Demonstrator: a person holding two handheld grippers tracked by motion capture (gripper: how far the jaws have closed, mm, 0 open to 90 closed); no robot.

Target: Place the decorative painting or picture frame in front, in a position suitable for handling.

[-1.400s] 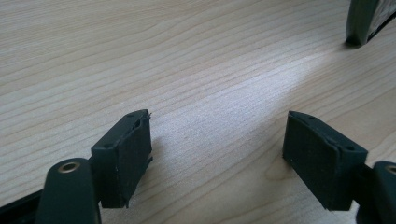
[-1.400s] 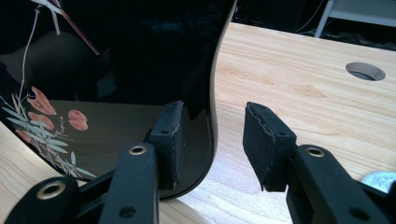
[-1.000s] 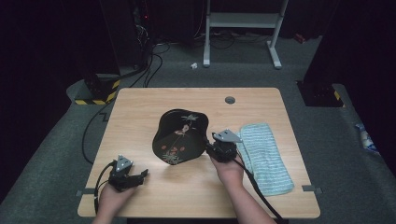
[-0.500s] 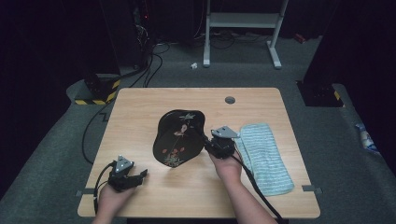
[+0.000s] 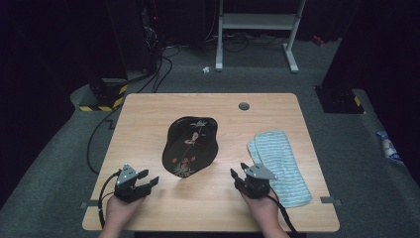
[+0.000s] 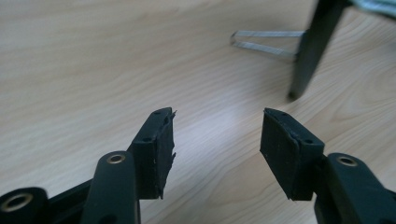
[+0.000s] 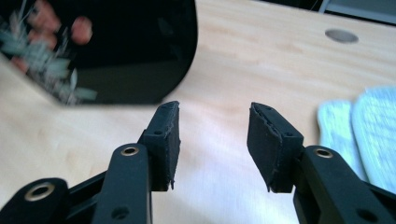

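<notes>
Left gripper (image 5: 148, 181) is held low over the near left part of the tabletop (image 5: 148, 119), jaws pointing toward the centre. Its jaws have just been closing and now stand partly apart, with bare wood between them and nothing gripped.

The black tray (image 5: 190, 145), lacquered with a floral pattern, lies flat at the centre of the tabletop, apart from both grippers.

Right gripper (image 5: 239, 174) is held over the near right part of the tabletop, between the tray and the folded cloth (image 5: 280, 163) just beside it. Its jaws have just been opening and stand moderately apart, empty, with the tray edge ahead and to their left.
</notes>
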